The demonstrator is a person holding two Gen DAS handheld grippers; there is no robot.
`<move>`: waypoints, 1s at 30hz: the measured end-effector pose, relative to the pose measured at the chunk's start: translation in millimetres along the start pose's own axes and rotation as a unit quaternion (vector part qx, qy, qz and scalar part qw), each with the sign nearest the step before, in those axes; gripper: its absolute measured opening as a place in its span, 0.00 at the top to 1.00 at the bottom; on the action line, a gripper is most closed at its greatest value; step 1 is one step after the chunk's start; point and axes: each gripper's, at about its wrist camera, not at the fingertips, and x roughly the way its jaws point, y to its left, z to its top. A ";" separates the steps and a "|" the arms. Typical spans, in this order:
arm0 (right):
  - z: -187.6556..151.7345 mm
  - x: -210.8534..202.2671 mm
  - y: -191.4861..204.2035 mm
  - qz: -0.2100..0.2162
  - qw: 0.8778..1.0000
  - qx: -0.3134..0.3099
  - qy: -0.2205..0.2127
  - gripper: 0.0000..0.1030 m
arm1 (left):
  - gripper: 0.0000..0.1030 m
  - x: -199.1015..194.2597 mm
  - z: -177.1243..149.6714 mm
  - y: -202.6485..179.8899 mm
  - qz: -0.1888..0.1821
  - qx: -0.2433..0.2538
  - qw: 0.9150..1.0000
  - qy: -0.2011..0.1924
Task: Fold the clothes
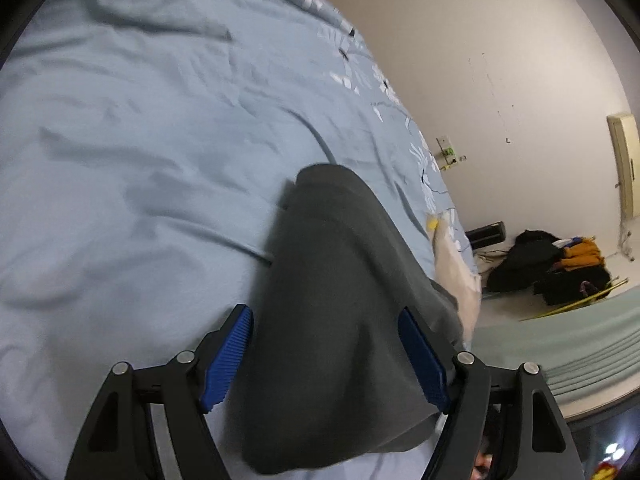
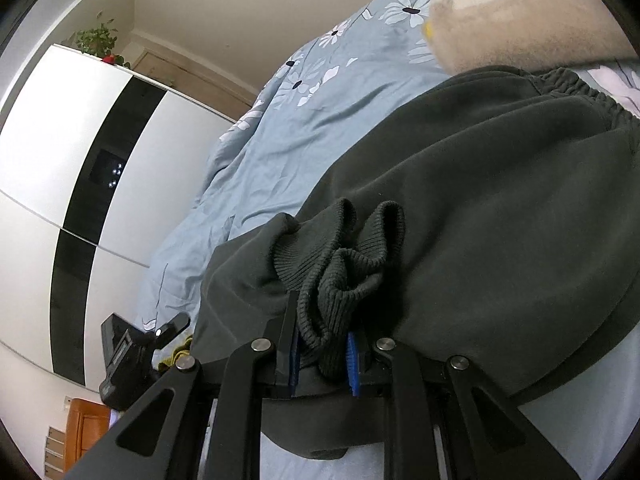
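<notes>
My right gripper (image 2: 323, 354) is clamped on the ribbed cuffs (image 2: 340, 264) of the dark grey trousers (image 2: 480, 208), which lie on the blue bed cover (image 1: 140, 140). My left gripper (image 1: 326, 354) is spread wide, fingers either side of the near folded end. A beige fuzzy garment (image 2: 520, 20) lies beyond the waistband.

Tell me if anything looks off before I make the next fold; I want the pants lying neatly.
The ribbed cuffs of the dark green pants are bunched and crumpled in the right gripper, not flat. The left gripper is open, its jaws either side of the cloth. The blue bedsheet underneath is wrinkled. Nothing looks damaged or spilled.
</notes>
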 end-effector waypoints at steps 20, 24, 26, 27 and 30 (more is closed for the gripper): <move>5.9 -18.0 57.4 0.076 0.994 -0.075 -0.024 0.81 | 0.90 -94.7 -18.1 -26.4 -0.020 0.049 0.990 -0.133; -5.3 14.3 58.6 0.071 0.994 -0.072 0.029 0.81 | 0.90 -88.9 -27.0 14.9 0.027 0.011 0.992 -0.126; -15.5 37.9 53.0 0.037 0.995 -0.072 0.064 0.81 | 0.90 -73.8 -32.0 40.1 0.054 -0.023 0.993 -0.107; -20.2 46.9 49.7 0.020 0.994 -0.073 0.076 0.81 | 0.90 -69.5 -33.7 47.1 0.062 -0.033 0.992 -0.101; -21.2 49.5 44.4 0.019 0.994 -0.068 0.082 0.81 | 0.90 -69.9 -34.0 44.9 0.073 -0.033 0.992 -0.099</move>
